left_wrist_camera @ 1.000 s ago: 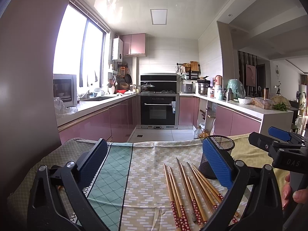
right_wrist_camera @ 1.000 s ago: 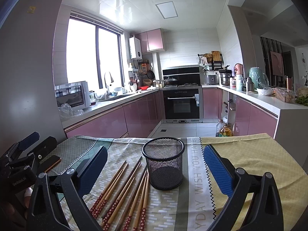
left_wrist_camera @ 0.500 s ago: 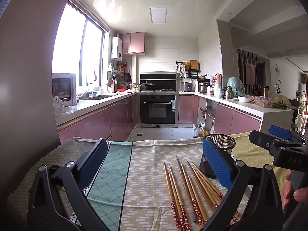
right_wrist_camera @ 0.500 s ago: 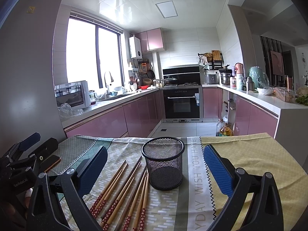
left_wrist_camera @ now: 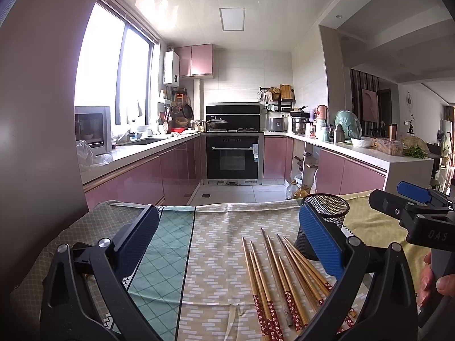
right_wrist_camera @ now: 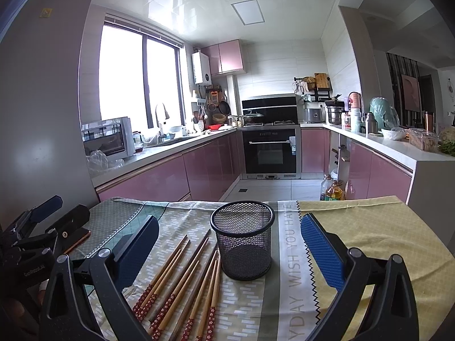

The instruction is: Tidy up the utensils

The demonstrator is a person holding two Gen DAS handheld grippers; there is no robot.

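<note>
My left gripper (left_wrist_camera: pixel 227 241) and right gripper (right_wrist_camera: pixel 229 248) both spread, empty; chopsticks (right_wrist_camera: pixel 182 281) loose beside mesh cup (right_wrist_camera: pixel 242 238), seemingly touching.

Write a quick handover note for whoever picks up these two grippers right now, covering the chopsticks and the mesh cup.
Left gripper: open, holding nothing, hovering above the tablecloth.
Right gripper: open, holding nothing, the black mesh cup between its fingers but untouched.
Chopsticks: wooden, red patterned ends, lying loose in a fan on the cloth, left of the cup, tips pointing toward it.
Mesh cup: upright, appears empty.
Done: nothing in the cup yet.
Left: pick up the chopsticks and stand them in the cup. They lie close together, so gripping just one may be fiddly.
</note>
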